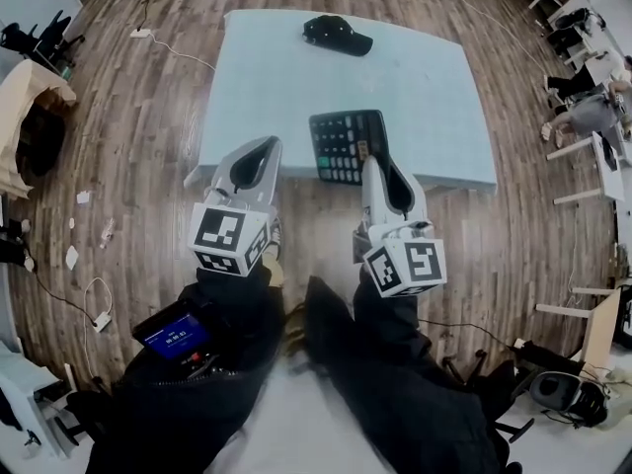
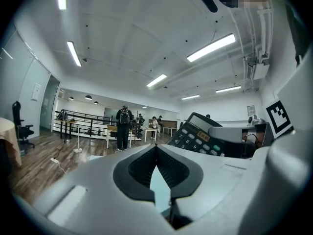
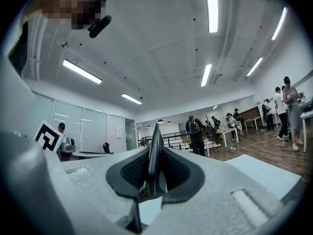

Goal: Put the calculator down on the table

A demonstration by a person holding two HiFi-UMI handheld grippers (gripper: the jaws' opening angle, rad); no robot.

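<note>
A black calculator (image 1: pixel 346 144) with grey keys hangs over the near edge of the pale blue table (image 1: pixel 276 77). My right gripper (image 1: pixel 373 162) is shut on its near right edge. In the right gripper view the calculator (image 3: pixel 155 146) stands edge-on between the pads. My left gripper (image 1: pixel 269 146) hangs beside it to the left, over the table's front edge, its jaws closed tip to tip (image 2: pixel 156 147) on nothing. From the left gripper view the calculator (image 2: pixel 200 135) shows at the right, tilted with keys and display facing up.
A black cap (image 1: pixel 338 34) lies at the table's far side. Wood floor with cables (image 1: pixel 168 45) surrounds the table. Chairs and desks (image 1: pixel 583 87) stand at the right. Several people stand by tables far off (image 2: pixel 123 126). A device with a blue screen (image 1: pixel 174 338) sits at my lower left.
</note>
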